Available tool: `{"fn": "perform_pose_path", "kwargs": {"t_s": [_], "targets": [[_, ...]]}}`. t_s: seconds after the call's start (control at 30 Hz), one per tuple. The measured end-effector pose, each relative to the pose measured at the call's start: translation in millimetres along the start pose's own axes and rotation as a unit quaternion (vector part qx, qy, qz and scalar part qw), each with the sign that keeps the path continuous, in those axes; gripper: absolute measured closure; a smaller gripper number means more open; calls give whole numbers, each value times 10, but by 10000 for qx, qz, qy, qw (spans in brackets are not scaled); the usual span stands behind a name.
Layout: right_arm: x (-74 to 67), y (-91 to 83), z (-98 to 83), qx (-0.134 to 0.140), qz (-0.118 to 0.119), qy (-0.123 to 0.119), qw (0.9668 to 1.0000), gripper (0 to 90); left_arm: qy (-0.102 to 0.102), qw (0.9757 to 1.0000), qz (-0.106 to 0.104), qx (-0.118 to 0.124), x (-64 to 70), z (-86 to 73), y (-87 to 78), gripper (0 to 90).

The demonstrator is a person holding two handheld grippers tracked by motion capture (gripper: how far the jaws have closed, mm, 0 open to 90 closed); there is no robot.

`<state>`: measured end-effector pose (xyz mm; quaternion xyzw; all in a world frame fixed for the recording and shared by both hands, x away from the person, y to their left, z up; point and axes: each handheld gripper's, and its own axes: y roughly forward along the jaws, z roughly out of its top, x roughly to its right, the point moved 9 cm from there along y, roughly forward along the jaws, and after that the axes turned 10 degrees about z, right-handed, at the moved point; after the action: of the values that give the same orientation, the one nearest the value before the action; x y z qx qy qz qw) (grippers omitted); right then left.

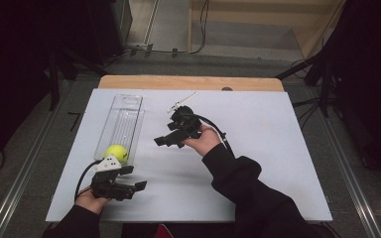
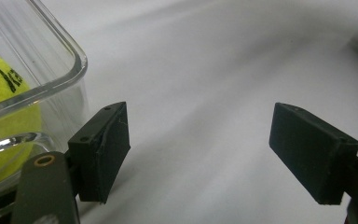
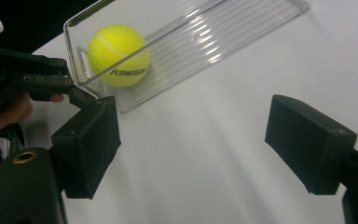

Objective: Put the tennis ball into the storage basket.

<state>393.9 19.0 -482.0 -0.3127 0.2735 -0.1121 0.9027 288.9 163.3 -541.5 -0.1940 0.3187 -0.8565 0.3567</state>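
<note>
A yellow tennis ball [image 1: 116, 152] [image 3: 119, 55] lies in the near end of a long clear plastic tray [image 1: 124, 116] on the white board. My left gripper [image 1: 134, 177] rests just in front of that end of the tray, and its jaws stand open over bare board [image 2: 198, 154]. The ball [image 2: 0, 107] shows through the tray's corner [image 2: 70, 60] beside its left jaw. My right gripper [image 1: 167, 142] hovers mid-board to the right of the tray, pointing toward the ball, open with nothing between its jaws [image 3: 191, 149]. The tray [image 3: 214, 42] runs away to the upper right in the right gripper view.
The white board [image 1: 258, 148] covers a wooden table whose far edge [image 1: 188, 82] shows at the back. Black cables trail from both grippers. Dark stands and floor rails flank the table. In the right gripper view the left gripper [image 3: 28, 79] and its hand [image 3: 9, 109] sit at the left.
</note>
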Motion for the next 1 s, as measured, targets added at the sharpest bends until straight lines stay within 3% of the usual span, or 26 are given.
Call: {"fn": "perform_pose_path", "kwargs": {"t_s": [0.37,0.77,1.0], "targets": [[36,-122,-222,-1,-80,93,9999,186,-8,10000,23,-14,-1,-4,12,208],[39,-219,-350,67,-126,106,9998,204,-11,10000,29,11,-17,-6,-4,208],[63,-356,-395,294,-199,123,9993,210,-40,10000,15,63,-25,3,-36,208]]}}
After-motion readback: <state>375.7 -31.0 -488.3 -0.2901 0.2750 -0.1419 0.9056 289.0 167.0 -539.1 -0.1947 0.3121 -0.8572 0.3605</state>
